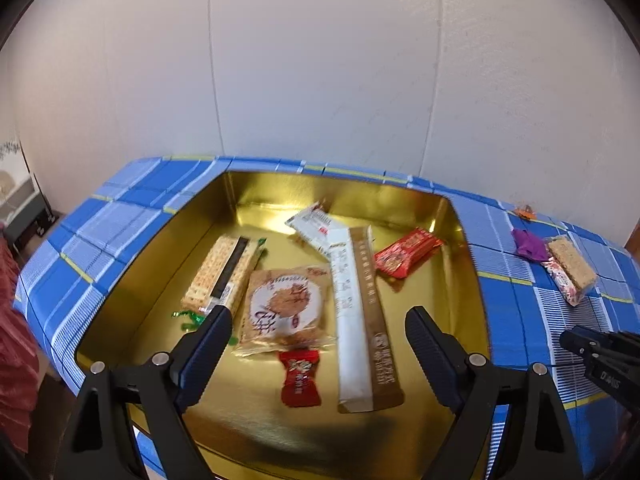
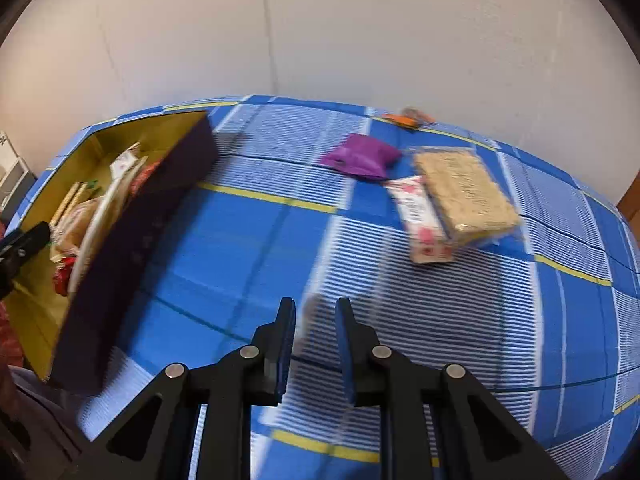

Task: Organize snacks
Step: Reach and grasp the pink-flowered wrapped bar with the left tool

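Observation:
A gold-lined box (image 1: 464, 248) holds several snacks: a round biscuit pack (image 1: 285, 305), a long brown-and-white stick pack (image 1: 360, 312), a cracker pack (image 1: 226, 268), a red packet (image 1: 406, 252) and a red candy (image 1: 300, 378). My left gripper (image 1: 318, 322) is open and empty above the box. My right gripper (image 2: 315, 312) hovers over the blue checked cloth (image 2: 240, 248), jaws narrowly apart with nothing between them. On the cloth lie a rice-cake pack (image 2: 464, 192), a purple packet (image 2: 360, 156) and an orange candy (image 2: 408, 118). The box's dark outer wall (image 2: 136, 248) shows in the right wrist view.
A white wall (image 1: 320, 60) stands right behind the table. The rice-cake pack (image 1: 570, 270) and purple packet (image 1: 530, 244) lie right of the box. My right gripper's tip (image 1: 576, 340) shows at the right edge. Red fabric (image 1: 12, 340) hangs at the left.

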Tool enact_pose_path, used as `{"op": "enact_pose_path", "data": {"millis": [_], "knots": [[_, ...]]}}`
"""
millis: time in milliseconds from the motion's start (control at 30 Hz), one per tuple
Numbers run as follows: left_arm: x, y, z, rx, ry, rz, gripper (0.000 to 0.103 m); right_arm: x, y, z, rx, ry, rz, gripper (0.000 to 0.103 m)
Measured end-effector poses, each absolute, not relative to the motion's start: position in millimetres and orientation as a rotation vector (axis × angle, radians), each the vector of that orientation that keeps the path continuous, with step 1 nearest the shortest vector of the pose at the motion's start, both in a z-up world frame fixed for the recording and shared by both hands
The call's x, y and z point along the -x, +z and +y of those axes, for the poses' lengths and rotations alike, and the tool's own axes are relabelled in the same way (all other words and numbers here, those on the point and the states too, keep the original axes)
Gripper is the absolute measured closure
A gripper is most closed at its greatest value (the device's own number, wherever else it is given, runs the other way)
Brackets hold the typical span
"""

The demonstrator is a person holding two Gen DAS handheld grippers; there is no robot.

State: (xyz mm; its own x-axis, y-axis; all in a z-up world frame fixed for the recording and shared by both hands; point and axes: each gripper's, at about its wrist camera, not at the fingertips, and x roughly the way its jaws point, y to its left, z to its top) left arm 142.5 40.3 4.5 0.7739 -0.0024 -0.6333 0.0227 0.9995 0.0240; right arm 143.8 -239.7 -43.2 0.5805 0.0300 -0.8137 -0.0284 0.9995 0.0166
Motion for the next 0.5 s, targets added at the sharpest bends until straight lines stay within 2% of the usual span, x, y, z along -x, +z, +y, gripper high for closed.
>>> {"op": "enact_pose_path", "data": {"millis": [167,500], "knots": [[-135,9,18,-0.078,-0.053,0.662,0.012,-135,-51,-273,-0.096,-0.011,0.949,0.083],[-142,16,-58,-0.073,-0.193,0.824,0.012,-130,-46,-333,-0.227,-0.110,0.917,0.082]]}}
